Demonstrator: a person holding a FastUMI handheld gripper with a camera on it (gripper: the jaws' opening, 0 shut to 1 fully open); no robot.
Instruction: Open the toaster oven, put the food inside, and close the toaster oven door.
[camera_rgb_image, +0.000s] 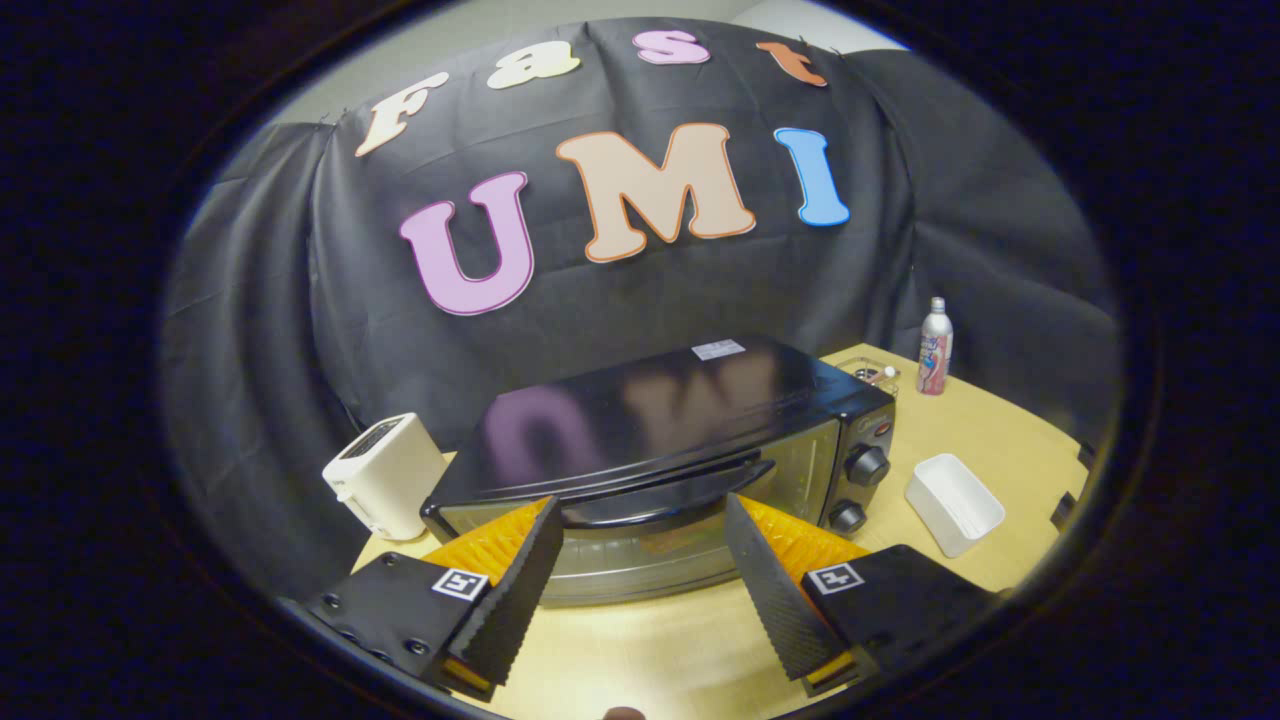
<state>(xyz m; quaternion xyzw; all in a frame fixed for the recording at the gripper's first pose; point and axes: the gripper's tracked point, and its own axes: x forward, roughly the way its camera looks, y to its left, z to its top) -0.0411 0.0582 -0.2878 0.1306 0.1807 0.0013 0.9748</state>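
— Where's your gripper right now?

— My gripper (640, 535) is held low over the wooden table (640, 650), with the fingers spread wide and nothing clamped between them. One fingertip (530, 560) sits to the left, the other to the right, and the gap between them frames the front of the toaster oven (660, 440).

— So you're on the handle?

— Not touching, as far as I can tell. The oven's dark handle (670, 495) runs across just beyond my fingertips, along the top edge of the glass door (630, 560). The door is shut, standing upright against the oven body.

— What else is on the oven front?

— Two round knobs (866, 466) stacked one above the other on its right-hand panel. The top of the oven is glossy black and carries a small pale sticker.

— And around it?

— Left of the oven stands a white toaster (385, 475), just beside its corner. To the right, on the table, lies a white rectangular bin (955, 503), a little apart from the knob panel. Farther back, behind the oven's right corner, there's a small clear container (872, 375), and beyond that a slim bottle (935, 346) standing upright near the table's far edge, before the black cloth wall (260, 330).

— The food?

— I can't make out any.
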